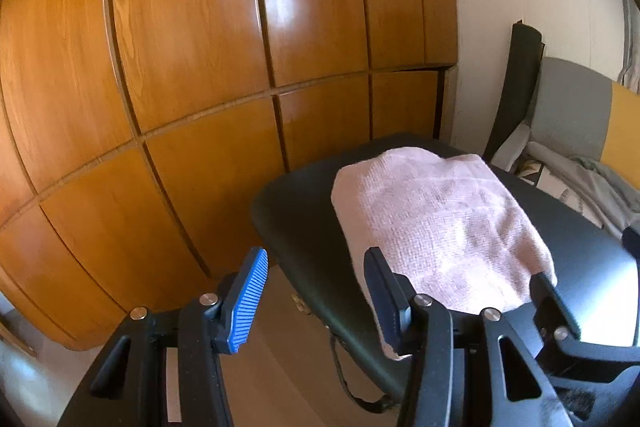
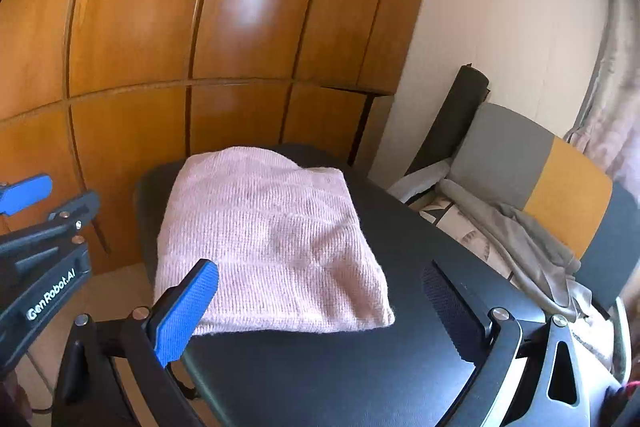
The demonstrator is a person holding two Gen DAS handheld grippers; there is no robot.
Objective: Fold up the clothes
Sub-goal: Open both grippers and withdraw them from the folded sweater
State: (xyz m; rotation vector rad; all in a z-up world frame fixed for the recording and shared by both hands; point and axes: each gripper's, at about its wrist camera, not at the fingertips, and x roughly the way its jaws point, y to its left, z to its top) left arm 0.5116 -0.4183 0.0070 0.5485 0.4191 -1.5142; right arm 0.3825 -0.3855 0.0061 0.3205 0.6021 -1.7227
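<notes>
Two grippers, left gripper (image 1: 316, 299) and right gripper (image 2: 324, 311), are hovering with jaws apart and empty beside a folded pink sweater (image 2: 272, 239) lying on the dark table (image 2: 320, 379); folding looks finished, so the next move is likely fetching another garment.

Glossy orange-brown wooden wardrobe (image 2: 208, 39) filling the back, panelled doors catching a bright patch of light. Right of the wardrobe, plain cream wall (image 2: 500, 7), then pale curtain (image 2: 612, 131) at the far edge. Below that wall, grey-and-yellow chair (image 2: 532, 163) heaped with grey fabric; beige floor (image 1: 276, 359) under the wardrobe.
</notes>
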